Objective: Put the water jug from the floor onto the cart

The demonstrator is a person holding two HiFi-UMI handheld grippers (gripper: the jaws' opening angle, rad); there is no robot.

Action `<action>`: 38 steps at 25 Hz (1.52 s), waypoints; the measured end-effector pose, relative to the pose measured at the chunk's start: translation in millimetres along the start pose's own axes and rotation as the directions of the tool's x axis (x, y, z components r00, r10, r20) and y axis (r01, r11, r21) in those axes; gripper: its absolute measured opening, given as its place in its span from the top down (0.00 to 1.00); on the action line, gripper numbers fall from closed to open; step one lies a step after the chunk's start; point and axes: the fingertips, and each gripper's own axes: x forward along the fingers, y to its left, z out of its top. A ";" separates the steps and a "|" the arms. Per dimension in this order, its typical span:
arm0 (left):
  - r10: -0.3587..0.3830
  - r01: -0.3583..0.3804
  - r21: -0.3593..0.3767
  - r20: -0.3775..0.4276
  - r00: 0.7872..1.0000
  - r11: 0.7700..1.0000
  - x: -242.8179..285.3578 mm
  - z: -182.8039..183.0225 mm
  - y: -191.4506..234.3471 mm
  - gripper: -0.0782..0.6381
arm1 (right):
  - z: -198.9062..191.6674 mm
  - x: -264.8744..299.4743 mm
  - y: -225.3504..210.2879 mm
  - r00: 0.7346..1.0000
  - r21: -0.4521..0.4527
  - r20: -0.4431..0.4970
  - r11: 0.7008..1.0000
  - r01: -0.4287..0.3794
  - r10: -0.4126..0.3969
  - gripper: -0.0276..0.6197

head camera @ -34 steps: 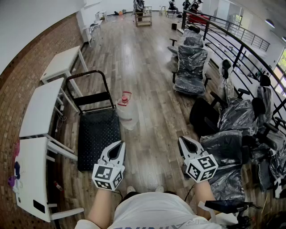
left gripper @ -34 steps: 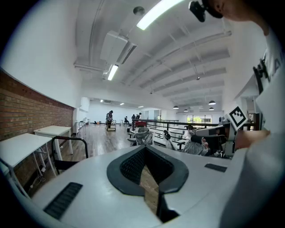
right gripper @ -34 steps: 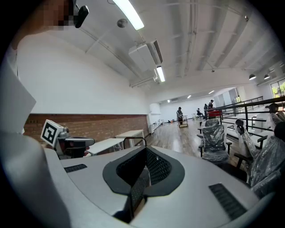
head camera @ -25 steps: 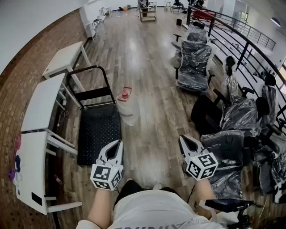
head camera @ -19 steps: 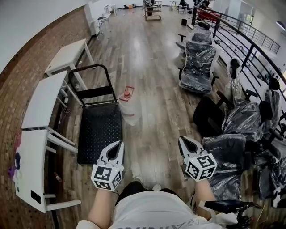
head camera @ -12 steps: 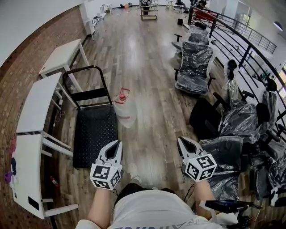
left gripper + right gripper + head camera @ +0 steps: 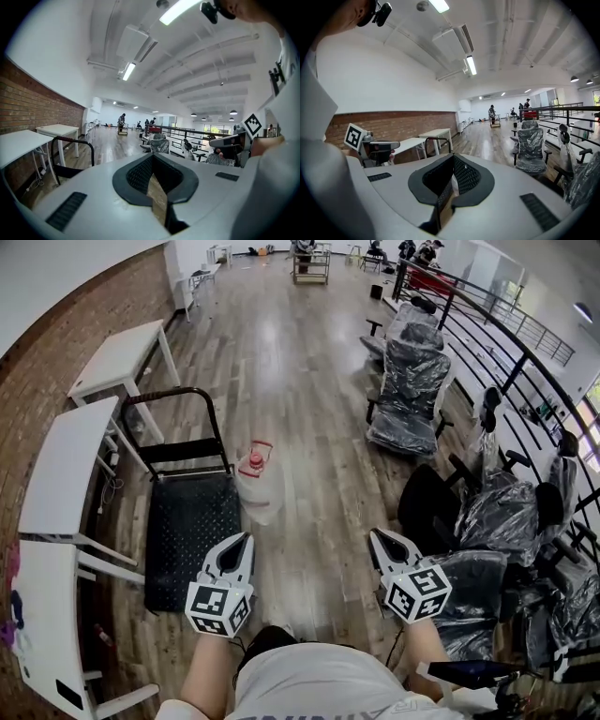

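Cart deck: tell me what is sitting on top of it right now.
Nothing shows on the black cart deck; the water jug stands on the floor beside it. The left claw covers the deck's near corner, so that bit cannot be checked.

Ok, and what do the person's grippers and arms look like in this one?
The left gripper and right gripper match: light grey shells tapering to a point, with black textured lining on the fingers. Each carries a white cube printed with black square markers. The person wears a pale shirt with dark lettering, and the forearms are bare.
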 end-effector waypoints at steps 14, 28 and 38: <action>0.004 -0.004 0.014 -0.017 1.000 1.000 50.6 14.2 111.3 0.89 | 33.3 118.6 26.7 0.999 -0.049 -0.032 0.999 -0.023 0.021 0.95; 0.144 -0.145 -0.013 -0.041 0.989 0.989 87.6 4.8 184.7 0.89 | 49.8 252.1 29.8 0.979 -0.078 -0.047 0.977 -0.200 0.197 0.95; 0.308 -0.310 -0.042 -0.054 0.950 0.950 165.4 30.0 240.4 0.89 | 74.4 382.2 -16.9 0.930 -0.080 -0.064 0.927 -0.366 0.362 0.95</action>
